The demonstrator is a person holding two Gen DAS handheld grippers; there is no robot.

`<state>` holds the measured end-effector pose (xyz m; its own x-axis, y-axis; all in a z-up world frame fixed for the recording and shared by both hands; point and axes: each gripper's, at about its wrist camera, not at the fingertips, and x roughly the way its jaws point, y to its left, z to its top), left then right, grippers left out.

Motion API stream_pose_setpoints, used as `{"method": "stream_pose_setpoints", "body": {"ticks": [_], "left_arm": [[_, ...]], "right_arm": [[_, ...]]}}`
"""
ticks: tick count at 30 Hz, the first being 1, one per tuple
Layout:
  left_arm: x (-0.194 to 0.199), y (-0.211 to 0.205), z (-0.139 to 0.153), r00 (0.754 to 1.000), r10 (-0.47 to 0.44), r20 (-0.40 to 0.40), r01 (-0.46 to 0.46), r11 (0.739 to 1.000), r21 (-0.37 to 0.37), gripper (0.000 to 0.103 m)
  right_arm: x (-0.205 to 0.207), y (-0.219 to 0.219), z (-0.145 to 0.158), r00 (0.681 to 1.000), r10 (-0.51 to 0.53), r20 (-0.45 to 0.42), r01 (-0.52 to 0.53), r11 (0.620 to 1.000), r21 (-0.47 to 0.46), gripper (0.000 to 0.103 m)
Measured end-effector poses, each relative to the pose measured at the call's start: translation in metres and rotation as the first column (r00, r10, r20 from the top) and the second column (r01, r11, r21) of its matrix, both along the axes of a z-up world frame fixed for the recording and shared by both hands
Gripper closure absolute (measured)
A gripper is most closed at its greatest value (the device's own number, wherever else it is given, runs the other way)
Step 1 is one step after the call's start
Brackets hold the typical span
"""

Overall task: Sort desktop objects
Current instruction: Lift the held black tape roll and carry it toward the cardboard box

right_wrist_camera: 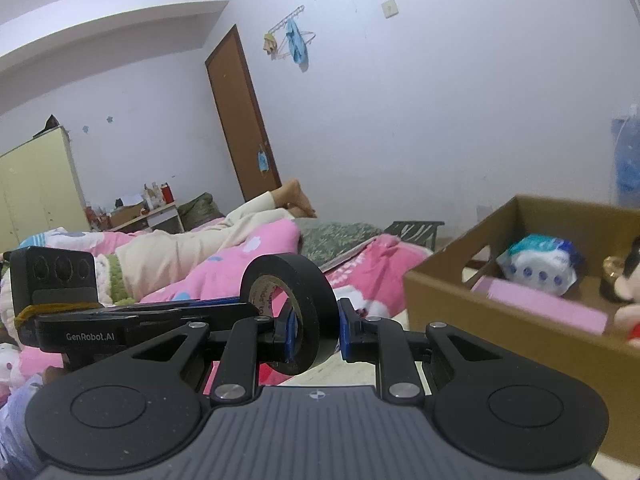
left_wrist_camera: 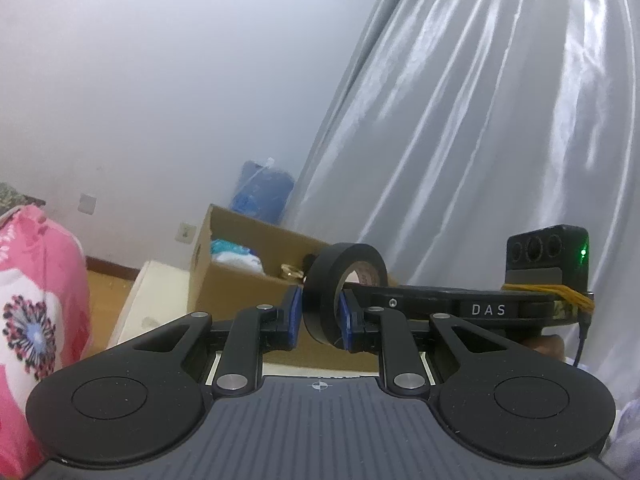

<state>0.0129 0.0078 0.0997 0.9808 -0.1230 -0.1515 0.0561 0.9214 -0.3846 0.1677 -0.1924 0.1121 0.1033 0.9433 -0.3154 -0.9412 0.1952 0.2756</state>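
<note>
A black roll of tape [left_wrist_camera: 344, 288] is held up in the air between both grippers. In the left wrist view my left gripper [left_wrist_camera: 319, 316] is shut on the roll's lower wall, one blue pad outside and one inside the hole. The right gripper's body [left_wrist_camera: 480, 308] reaches in from the right, level with the roll. In the right wrist view my right gripper [right_wrist_camera: 316, 330] is shut on the same roll [right_wrist_camera: 290, 308], and the left gripper's body [right_wrist_camera: 132, 320] comes in from the left. An open cardboard box [right_wrist_camera: 440, 292] stands to the right and also shows in the left wrist view [left_wrist_camera: 240, 280].
The box holds a tissue pack [right_wrist_camera: 540, 264], a pink flat item [right_wrist_camera: 548, 304] and a plush toy [right_wrist_camera: 628, 292]. A pink floral quilt [right_wrist_camera: 248, 264] covers a bed where a person [right_wrist_camera: 200, 236] lies. A grey curtain [left_wrist_camera: 480, 120] hangs behind.
</note>
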Motion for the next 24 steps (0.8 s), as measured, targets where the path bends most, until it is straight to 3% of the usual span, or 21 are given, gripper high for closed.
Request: {"method": "stream_pose_setpoints", "body": {"ticks": [9,13,24], "left_arm": [[0.041,0.008,0.011,0.999,-0.032,0.006,0.032,0.999,-0.007,0.084],[0.065,0.017,0.013,0.999,-0.054,-0.004,0.054,0.998,-0.038,0.084],[0.140,0.049,0.006,0.985,-0.098,-0.139,0.074,0.984,-0.164,0.084]], "right_arm": [[0.036,0.009,0.022,0.998,-0.031,0.052,0.032,0.999,-0.022,0.080],[0.058,0.013,0.022,0.998,-0.061,0.026,0.062,0.998,-0.027,0.080],[0.119,0.041,0.009,0.989,-0.147,-0.013,0.145,0.983,-0.115,0.080]]}}
